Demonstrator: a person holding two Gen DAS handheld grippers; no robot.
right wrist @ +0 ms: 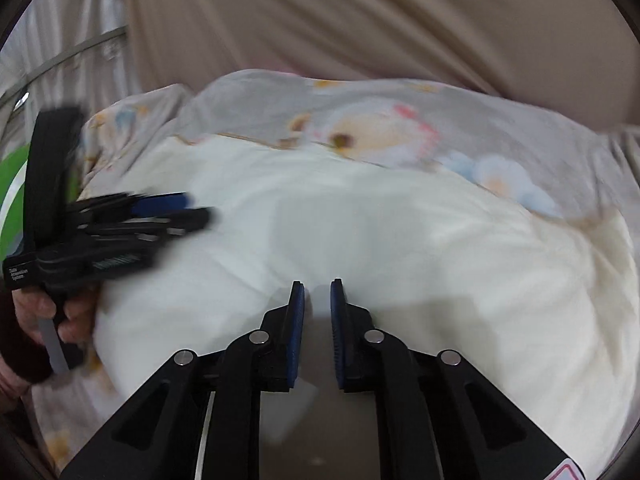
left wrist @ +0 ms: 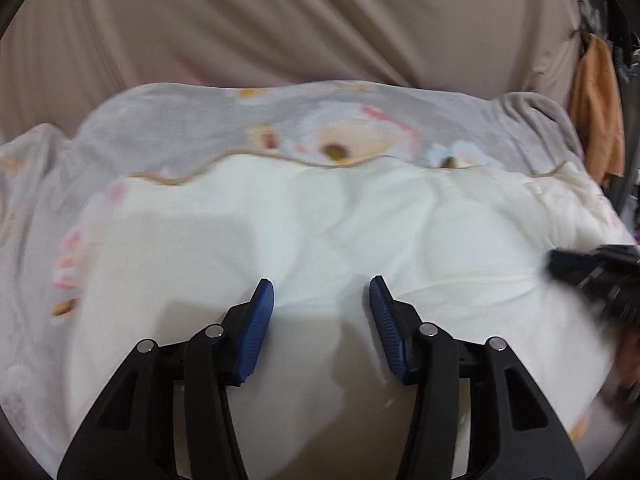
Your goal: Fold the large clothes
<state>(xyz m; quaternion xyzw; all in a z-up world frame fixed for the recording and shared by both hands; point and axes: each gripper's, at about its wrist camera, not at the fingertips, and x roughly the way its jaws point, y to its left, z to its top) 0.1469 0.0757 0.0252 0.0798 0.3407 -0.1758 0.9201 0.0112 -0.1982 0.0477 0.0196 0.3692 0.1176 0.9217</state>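
A large cream-white cloth (left wrist: 320,224) lies folded over a grey cloth printed with a cartoon figure (left wrist: 352,136); a wavy tan hem marks the white layer's far edge. My left gripper (left wrist: 322,300) hovers over the near part of the white cloth, open, with nothing between its blue pads. My right gripper (right wrist: 318,292) hangs over the same white cloth (right wrist: 400,240). Its pads are drawn close with only a narrow slit between them, and they hold nothing. In the right wrist view the left gripper (right wrist: 198,206) shows blurred at the left, held by a hand (right wrist: 76,316). The right gripper (left wrist: 554,260) shows blurred at the left wrist view's right edge.
Beige draped fabric (left wrist: 280,20) rises behind the clothes. An orange cloth (left wrist: 596,120) hangs at the far right. At the left of the right wrist view are a metal rail (right wrist: 80,46) and something green (right wrist: 12,188).
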